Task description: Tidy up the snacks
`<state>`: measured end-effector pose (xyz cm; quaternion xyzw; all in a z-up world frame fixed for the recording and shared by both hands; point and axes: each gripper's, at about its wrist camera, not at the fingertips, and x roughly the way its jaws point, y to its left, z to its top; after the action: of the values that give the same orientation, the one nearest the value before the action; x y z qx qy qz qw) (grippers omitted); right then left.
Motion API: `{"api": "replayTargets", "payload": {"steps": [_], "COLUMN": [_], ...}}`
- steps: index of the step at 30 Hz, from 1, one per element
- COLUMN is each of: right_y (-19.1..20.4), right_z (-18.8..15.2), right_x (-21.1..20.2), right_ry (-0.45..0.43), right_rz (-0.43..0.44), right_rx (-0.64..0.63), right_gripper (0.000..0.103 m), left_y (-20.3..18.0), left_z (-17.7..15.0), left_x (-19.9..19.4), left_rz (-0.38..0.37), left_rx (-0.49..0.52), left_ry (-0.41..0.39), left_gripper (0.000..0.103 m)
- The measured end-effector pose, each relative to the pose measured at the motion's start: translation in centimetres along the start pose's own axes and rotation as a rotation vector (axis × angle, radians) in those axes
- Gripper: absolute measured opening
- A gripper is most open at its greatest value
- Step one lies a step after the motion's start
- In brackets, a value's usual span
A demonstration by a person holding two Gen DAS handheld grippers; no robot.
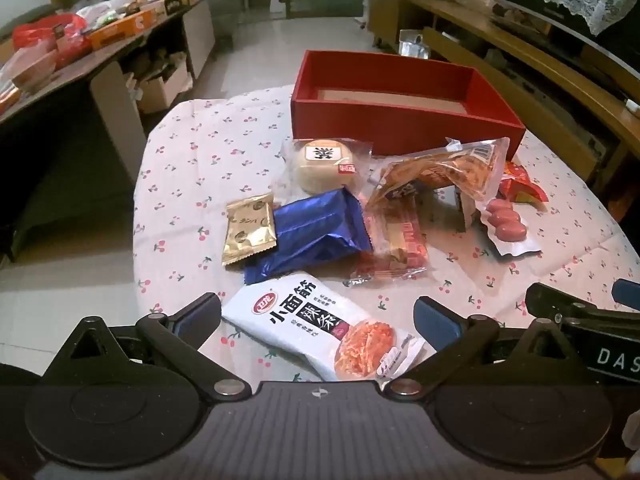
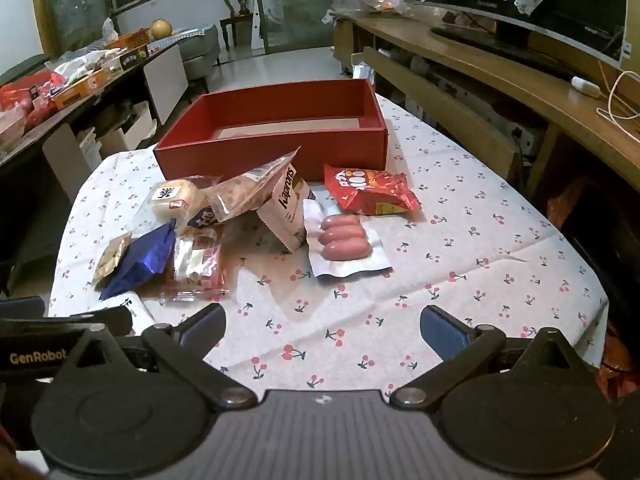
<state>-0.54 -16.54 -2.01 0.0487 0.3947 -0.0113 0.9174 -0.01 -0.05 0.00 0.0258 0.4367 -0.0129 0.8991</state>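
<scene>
An empty red box (image 1: 404, 128) (image 2: 276, 146) stands at the far side of a round table with a cherry-print cloth (image 1: 192, 168) (image 2: 460, 240). Snacks lie in front of it: a white noodle-snack packet (image 1: 320, 328), a blue foil pack (image 1: 316, 232) (image 2: 140, 258), a gold sachet (image 1: 250, 228), a wrapped round bun (image 1: 326, 164) (image 2: 174, 198), a clear bag of crisps (image 1: 444, 170) (image 2: 256, 190), a sausage pack (image 1: 506, 222) (image 2: 346, 238) and a red bag (image 2: 370, 190). My left gripper (image 1: 318, 320) is open, its fingers on either side of the white packet. My right gripper (image 2: 322, 326) is open and empty above bare cloth.
A cluttered dark side table (image 1: 80, 40) (image 2: 60, 88) stands to the left. A wooden TV bench (image 2: 520, 80) (image 1: 540, 40) runs along the right. The right gripper's body (image 1: 584, 320) shows at the right edge of the left wrist view.
</scene>
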Motion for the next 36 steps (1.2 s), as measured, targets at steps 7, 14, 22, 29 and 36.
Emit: {"api": "replayTargets", "payload": {"steps": [7,14,22,29,36], "right_y": [-0.1,0.2,0.2,0.3,0.3], "right_z": [0.2,-0.1,-0.1,-0.1,-0.1], "right_x": [-0.1,0.6,0.8,0.9,1.0], "right_ry": [0.001,0.016,0.03,0.034,0.041], "right_rz": [0.001,0.004,0.005,0.004,0.005], "right_rx": [0.002,-0.008,-0.016,-0.02,-0.023], "right_gripper": [0.103,0.103,0.103,0.103,0.103], "left_y": [0.3,-0.1,-0.2,-0.2,-0.2], "left_z": [-0.4,-0.2,-0.3,-0.4,-0.4], "left_x": [-0.2,0.6,0.8,0.9,1.0], "left_rz": [0.002,0.015,0.02,0.024,0.026], "left_rx": [-0.007,-0.01,-0.009,-0.007,-0.007], "left_ry": [-0.002,0.028,0.035,0.037,0.042], "left_gripper": [0.103,0.103,0.103,0.102,0.102]}}
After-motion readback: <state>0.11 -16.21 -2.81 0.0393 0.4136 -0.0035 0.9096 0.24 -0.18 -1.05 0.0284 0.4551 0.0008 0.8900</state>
